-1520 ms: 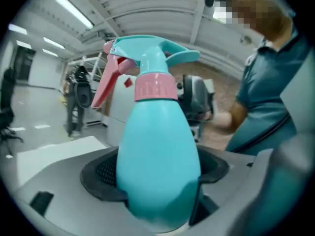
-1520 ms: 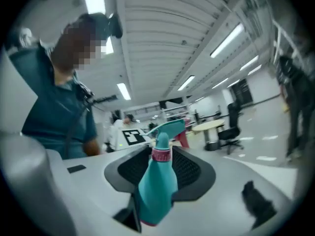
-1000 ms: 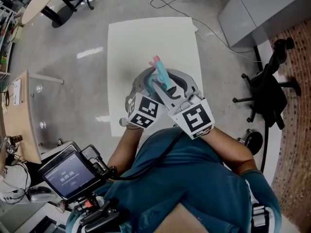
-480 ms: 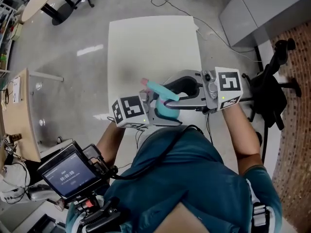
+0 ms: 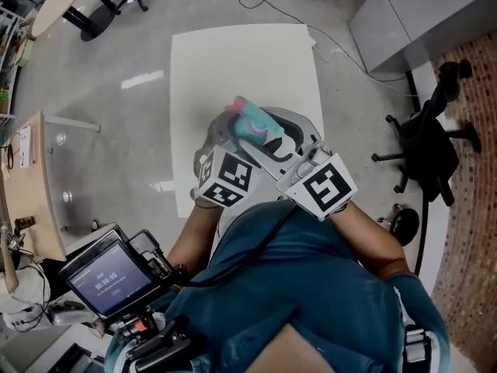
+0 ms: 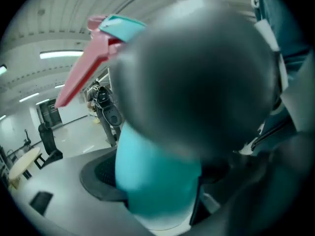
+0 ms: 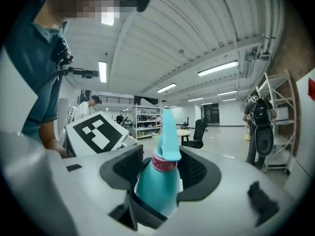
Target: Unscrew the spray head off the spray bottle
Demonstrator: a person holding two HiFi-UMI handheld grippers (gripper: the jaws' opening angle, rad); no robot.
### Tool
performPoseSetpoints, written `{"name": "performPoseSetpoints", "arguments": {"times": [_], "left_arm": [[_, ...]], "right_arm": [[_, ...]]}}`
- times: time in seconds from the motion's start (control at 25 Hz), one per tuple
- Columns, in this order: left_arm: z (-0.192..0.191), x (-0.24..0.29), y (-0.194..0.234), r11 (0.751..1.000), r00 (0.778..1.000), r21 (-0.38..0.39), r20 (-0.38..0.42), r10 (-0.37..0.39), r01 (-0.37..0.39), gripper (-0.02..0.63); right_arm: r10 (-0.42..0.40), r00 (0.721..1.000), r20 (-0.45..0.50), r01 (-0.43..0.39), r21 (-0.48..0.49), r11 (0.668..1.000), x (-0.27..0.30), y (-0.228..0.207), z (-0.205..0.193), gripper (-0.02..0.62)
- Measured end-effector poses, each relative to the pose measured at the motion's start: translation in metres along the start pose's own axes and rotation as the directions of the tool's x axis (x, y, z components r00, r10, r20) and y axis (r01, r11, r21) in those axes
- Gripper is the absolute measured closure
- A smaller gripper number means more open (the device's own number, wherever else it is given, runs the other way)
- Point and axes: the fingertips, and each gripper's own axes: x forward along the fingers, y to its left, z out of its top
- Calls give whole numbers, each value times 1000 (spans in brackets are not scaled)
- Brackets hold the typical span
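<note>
A teal spray bottle (image 5: pixel 255 124) with a pink trigger is held up over the white table (image 5: pixel 233 61). My left gripper (image 5: pixel 231 134) comes in from the lower left and is shut on the bottle's body (image 6: pixel 152 181); the pink trigger (image 6: pixel 83 75) sticks out above it. My right gripper (image 5: pixel 268 134) comes in from the lower right. Its jaws have just been opening and now stand on either side of the bottle (image 7: pixel 157 191), below the pink collar (image 7: pixel 163 163) and the teal spray head (image 7: pixel 167 132), with small gaps at the pads.
A grey cabinet (image 5: pixel 419 14) and a black office chair (image 5: pixel 431 142) stand to the right, beside a brick wall. A wooden desk (image 5: pixel 35 185) is at the left, and a cable (image 5: pixel 272 6) lies on the floor beyond the table. People stand far off in the hall.
Half a second ago the two grippers were spread apart left and right with the bottle lying across. Now both have swung back close together below the bottle, as one second ago.
</note>
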Motion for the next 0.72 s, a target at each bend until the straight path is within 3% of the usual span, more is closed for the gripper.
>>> {"name": "performPoseSetpoints", "arguments": {"times": [0.16, 0.24, 0.28, 0.32, 0.36, 0.4, 0.48, 0.56, 0.64, 0.68, 0.72], "left_arm": [[2, 2, -11, 998, 998, -16, 12, -58, 58, 196], [9, -7, -24, 983, 983, -58, 71, -170, 174, 196], [16, -15, -35, 959, 957, -77, 122, -262, 272, 196], [24, -25, -49, 918, 912, -80, 177, -371, 389, 196], [33, -38, -65, 861, 848, -61, 220, -483, 506, 196], [39, -51, -80, 794, 775, -29, 241, -584, 607, 196], [43, -74, -100, 660, 638, 21, 234, -733, 751, 196], [46, -94, -115, 503, 483, 26, 240, -842, 864, 196], [50, -110, -127, 345, 320, 46, 273, -907, 938, 196], [51, -115, -130, 280, 249, 71, 288, -925, 958, 196], [52, -119, -130, 222, 185, 91, 305, -934, 971, 196]], "right_arm": [[-19, 999, -26, 19, 9, 1000, 3, -1, 1, 414], [72, 997, 8, -72, 68, 995, 0, 4, 8, 423], [164, 986, 31, -166, 87, 982, -5, 9, 11, 427], [289, 956, 53, -293, 88, 952, -13, 17, 15, 433], [427, 901, 76, -432, 82, 898, -23, 27, 20, 441], [553, 828, 96, -560, 85, 824, -34, 38, 27, 452], [734, 672, 99, -740, 128, 660, -53, 56, 38, 466], [859, 506, 75, -858, 143, 493, -71, 70, 44, 468], [935, 351, 50, -931, 126, 343, -84, 83, 48, 468], [956, 291, 38, -951, 120, 285, -87, 87, 50, 468], [968, 250, 35, -962, 118, 245, -88, 90, 53, 468]]}}
